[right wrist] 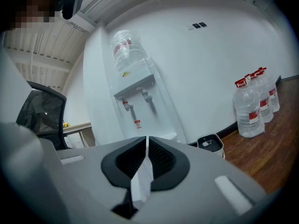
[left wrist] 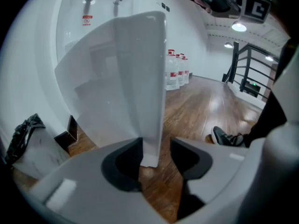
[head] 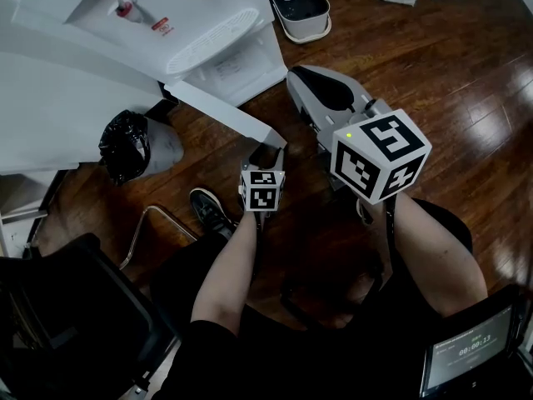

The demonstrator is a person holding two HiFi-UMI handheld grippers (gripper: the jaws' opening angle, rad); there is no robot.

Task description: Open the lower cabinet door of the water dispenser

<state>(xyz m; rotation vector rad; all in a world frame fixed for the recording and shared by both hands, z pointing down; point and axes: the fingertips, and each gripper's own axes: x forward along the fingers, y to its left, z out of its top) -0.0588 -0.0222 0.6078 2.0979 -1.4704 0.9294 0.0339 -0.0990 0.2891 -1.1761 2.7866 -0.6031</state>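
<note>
White door panel, swung out from the dispenser, stands edge-on straight ahead of the left gripper. The door's lower corner sits between this gripper's jaws. The jaws are spread. The corner lies close against the left jaw, and a clear gap separates it from the right jaw. Whether the left jaw actually touches the panel cannot be told. The dispenser body rises behind and to the left of the door, with its two taps above the gripper.

A black bag lies low to the left of the left gripper, beside the dispenser's base. A dark shoe rests on the wood floor to its right. Water bottles stand against the wall, ahead of it and beyond the door.

The right gripper is held higher, to the right of the left one and well apart from the door. Its jaws are pressed together with nothing between them. The dispenser stands ahead of it, slightly left. A small white bin with a dark top sits ahead and to its right, near the dispenser's foot. A black chair shows at its far left.
</note>
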